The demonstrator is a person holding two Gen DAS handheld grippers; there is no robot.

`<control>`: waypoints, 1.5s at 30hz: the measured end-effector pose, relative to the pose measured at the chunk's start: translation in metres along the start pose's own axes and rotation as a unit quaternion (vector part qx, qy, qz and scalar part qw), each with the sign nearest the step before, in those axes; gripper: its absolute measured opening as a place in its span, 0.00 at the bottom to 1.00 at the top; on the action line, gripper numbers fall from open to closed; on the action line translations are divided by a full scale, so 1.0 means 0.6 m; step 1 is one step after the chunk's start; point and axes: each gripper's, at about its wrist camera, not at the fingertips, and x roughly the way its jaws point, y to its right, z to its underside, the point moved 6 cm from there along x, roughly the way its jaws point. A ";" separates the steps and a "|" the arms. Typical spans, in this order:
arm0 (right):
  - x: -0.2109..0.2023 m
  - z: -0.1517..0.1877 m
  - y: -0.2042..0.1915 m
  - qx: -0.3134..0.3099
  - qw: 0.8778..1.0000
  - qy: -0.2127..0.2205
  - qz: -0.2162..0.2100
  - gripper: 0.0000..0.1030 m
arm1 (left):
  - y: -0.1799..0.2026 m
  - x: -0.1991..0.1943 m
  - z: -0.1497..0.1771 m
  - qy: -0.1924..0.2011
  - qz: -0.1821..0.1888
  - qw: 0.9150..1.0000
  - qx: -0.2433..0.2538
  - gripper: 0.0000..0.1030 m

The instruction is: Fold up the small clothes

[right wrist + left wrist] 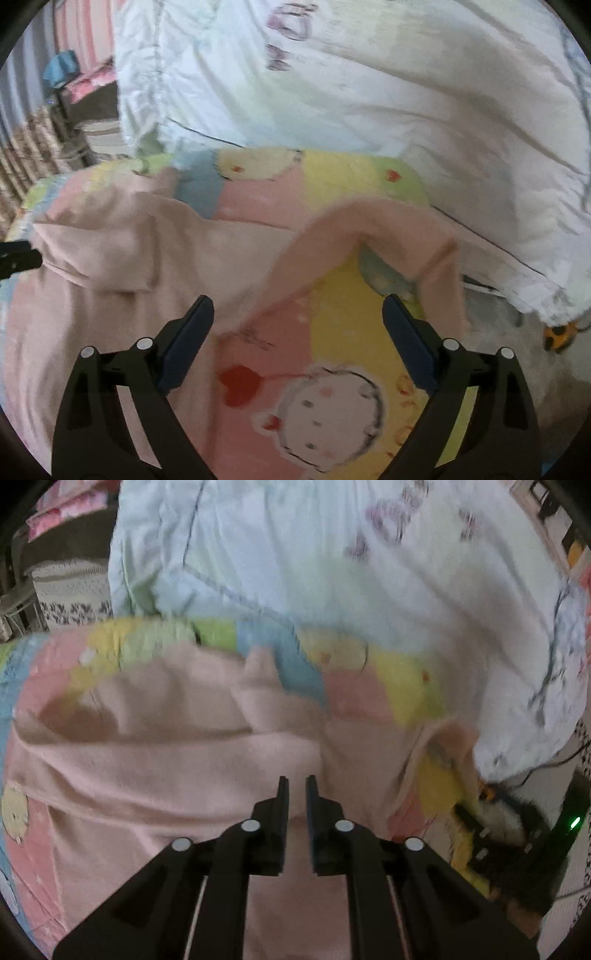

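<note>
A pale pink small garment [177, 746] lies rumpled on a pastel cartoon bedsheet [402, 686]. My left gripper [297, 790] hovers over the garment's middle, its jaws nearly closed with a narrow gap; no cloth shows between them. In the right wrist view the garment [110, 251] spreads to the left, and one pink sleeve [388, 236] arches across the sheet [332, 332]. My right gripper [297, 314] is wide open and empty, above the sheet just below that sleeve. The left gripper's tip shows at the left edge [18, 258], beside the garment.
A white and pale blue quilt [332, 572] is bunched at the back of the bed, also in the right wrist view [369, 92]. The bed's right edge drops to a floor with dark devices and cables [517, 842]. Furniture stands at far left [70, 590].
</note>
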 end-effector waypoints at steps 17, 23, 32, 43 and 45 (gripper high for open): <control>0.212 -0.107 -0.232 -0.186 0.967 -0.115 -0.129 0.34 | -0.244 0.022 -0.078 -0.026 -0.165 0.971 0.168 0.76; 0.187 -0.111 -0.225 -0.202 0.972 -0.074 -0.092 0.11 | -0.324 0.114 -0.084 -0.087 -0.100 0.980 0.148 0.66; 0.206 -0.149 -0.124 -0.050 0.995 -0.027 -0.078 0.07 | -0.335 0.074 -0.090 -0.063 -0.086 0.979 0.172 0.11; 0.163 -0.165 -0.100 -0.051 0.997 -0.012 -0.064 0.30 | -0.448 0.012 -0.059 0.035 -0.159 0.986 0.037 0.11; 0.134 -0.156 -0.112 -0.053 0.996 -0.014 -0.076 0.34 | -0.437 0.020 -0.066 0.043 -0.182 0.980 0.068 0.12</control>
